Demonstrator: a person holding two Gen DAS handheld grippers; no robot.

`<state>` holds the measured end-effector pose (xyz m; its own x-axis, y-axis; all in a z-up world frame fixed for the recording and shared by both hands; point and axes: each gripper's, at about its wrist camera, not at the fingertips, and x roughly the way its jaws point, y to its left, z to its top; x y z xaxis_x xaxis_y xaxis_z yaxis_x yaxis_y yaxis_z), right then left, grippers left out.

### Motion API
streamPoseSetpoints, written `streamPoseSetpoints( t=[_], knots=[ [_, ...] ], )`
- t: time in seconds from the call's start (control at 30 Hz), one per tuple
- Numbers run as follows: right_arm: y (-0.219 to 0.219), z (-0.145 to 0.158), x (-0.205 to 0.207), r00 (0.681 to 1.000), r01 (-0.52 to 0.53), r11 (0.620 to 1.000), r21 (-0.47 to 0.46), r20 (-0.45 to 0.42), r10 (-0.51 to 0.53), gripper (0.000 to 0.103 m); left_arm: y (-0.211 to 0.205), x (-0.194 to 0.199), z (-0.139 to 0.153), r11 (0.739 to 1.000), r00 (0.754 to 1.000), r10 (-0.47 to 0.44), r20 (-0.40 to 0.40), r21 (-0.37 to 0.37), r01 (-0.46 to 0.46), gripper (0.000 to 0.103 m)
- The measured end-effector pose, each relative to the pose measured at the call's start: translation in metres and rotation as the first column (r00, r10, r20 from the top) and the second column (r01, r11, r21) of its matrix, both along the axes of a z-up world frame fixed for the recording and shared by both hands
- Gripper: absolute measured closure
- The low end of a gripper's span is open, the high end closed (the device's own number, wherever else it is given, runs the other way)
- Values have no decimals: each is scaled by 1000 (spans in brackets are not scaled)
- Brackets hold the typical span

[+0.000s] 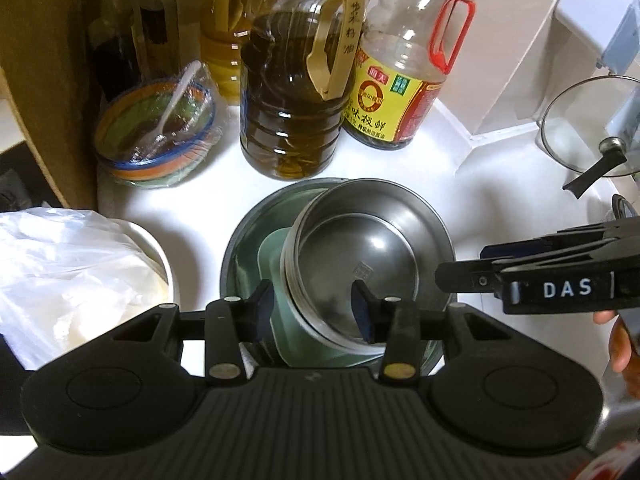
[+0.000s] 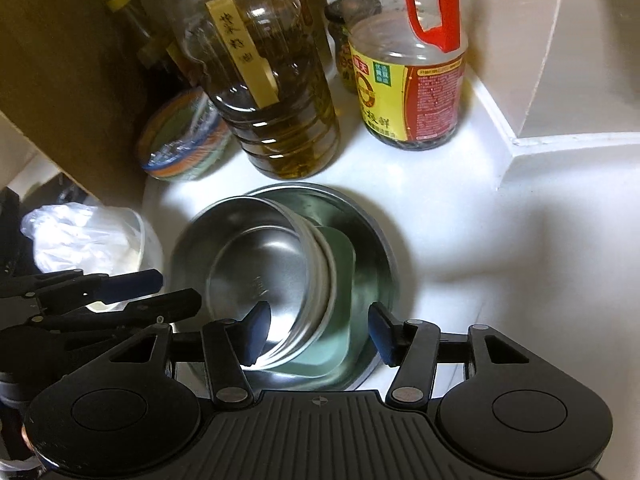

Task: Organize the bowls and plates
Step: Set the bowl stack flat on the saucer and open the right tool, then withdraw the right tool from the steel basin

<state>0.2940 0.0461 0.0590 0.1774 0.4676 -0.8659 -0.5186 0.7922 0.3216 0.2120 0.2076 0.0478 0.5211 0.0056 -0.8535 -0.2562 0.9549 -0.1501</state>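
A small steel bowl (image 1: pixel 360 264), shiny and round, lies tilted inside a wide steel bowl (image 1: pixel 240 248) on the white table (image 1: pixel 500 184), resting on a pale green square plate (image 1: pixel 276 280). The left gripper (image 1: pixel 312 312) and right gripper (image 2: pixel 316 336) hover above, jaws parted, gripping nothing. Oil bottle (image 1: pixel 292 112) stands behind.

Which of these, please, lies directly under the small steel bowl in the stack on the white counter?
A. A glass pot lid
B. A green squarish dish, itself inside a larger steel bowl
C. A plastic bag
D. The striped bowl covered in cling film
B: the small steel bowl sits tilted on a green squarish dish, which lies inside the larger steel bowl.
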Motion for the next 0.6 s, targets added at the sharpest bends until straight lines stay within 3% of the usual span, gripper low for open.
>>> streamPoseSetpoints(
  t=[0.27, 0.6],
  knots=[
    [-28, 12, -36, 995, 37, 993, 114, 86, -47, 45, -15, -36, 21, 997, 996, 8, 84, 79, -15, 54],
    [-76, 13, -90, 976, 60, 983, 171, 198, -94, 45, -51, -95, 31, 989, 989, 50, 139, 131, -68, 46]
  ],
)
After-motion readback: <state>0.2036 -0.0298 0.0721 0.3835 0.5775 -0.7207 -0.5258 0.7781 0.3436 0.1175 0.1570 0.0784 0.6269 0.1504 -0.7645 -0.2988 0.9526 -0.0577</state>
